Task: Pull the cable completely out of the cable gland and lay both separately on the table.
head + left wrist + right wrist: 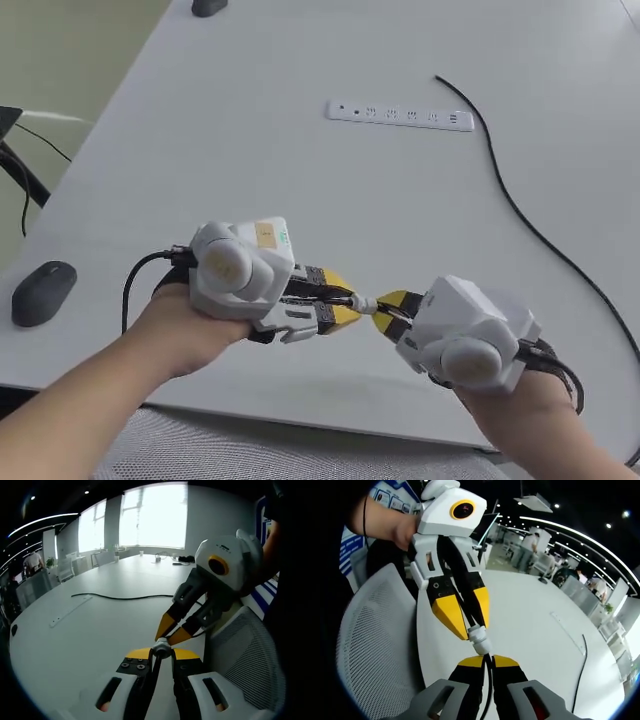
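A small white cable gland (362, 302) hangs just above the near edge of the white table (250, 150), between the two grippers' tips. A black cable (489, 677) runs through it. My left gripper (345, 303) comes in from the left and is shut on the cable just behind the gland (161, 647). Facing it from the right, my right gripper (388, 308) is shut on the cable on the gland's other side (479, 640). The left gripper view shows the right gripper (167, 632) tip to tip with the left (161, 654).
A white power strip (400, 114) lies at the back of the table, with its black cord (530, 225) trailing down the right side. A dark mouse (42, 292) sits at the left edge. A mesh chair (250, 450) is below the near edge.
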`<action>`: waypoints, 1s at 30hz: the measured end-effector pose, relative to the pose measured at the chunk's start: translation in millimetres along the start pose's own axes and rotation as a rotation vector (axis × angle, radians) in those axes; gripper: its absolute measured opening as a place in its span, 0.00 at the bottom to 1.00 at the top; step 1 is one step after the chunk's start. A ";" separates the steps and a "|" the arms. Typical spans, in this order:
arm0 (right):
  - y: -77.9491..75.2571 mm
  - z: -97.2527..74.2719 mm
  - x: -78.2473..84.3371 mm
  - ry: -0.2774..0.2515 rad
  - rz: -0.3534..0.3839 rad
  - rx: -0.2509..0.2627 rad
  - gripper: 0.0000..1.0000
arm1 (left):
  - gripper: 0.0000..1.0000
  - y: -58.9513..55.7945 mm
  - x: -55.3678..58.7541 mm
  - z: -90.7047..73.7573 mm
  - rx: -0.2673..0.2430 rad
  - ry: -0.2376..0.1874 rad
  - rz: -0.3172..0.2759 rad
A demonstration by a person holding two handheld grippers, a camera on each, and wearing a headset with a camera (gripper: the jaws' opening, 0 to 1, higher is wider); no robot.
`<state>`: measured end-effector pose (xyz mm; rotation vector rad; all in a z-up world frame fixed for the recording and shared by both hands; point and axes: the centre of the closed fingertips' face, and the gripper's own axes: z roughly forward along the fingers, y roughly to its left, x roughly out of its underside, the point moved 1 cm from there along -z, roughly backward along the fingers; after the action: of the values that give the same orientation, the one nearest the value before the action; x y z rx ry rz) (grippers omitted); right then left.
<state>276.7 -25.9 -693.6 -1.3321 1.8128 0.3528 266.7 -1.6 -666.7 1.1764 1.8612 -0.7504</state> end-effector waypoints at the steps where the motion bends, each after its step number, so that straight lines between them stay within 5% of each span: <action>1: -0.9 0.0 0.7 0.000 0.011 0.001 0.00 | 0.15 0.3 -0.5 -0.3 -0.001 -0.002 -0.002; 30: -25.8 -2.6 35.7 0.038 0.423 0.055 0.01 | 0.15 5.7 -3.9 -5.3 -0.018 -0.034 -0.022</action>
<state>295.4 -61.0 -712.7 -0.9149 2.1184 0.4991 271.3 3.1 -661.0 1.1276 1.8518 -0.7599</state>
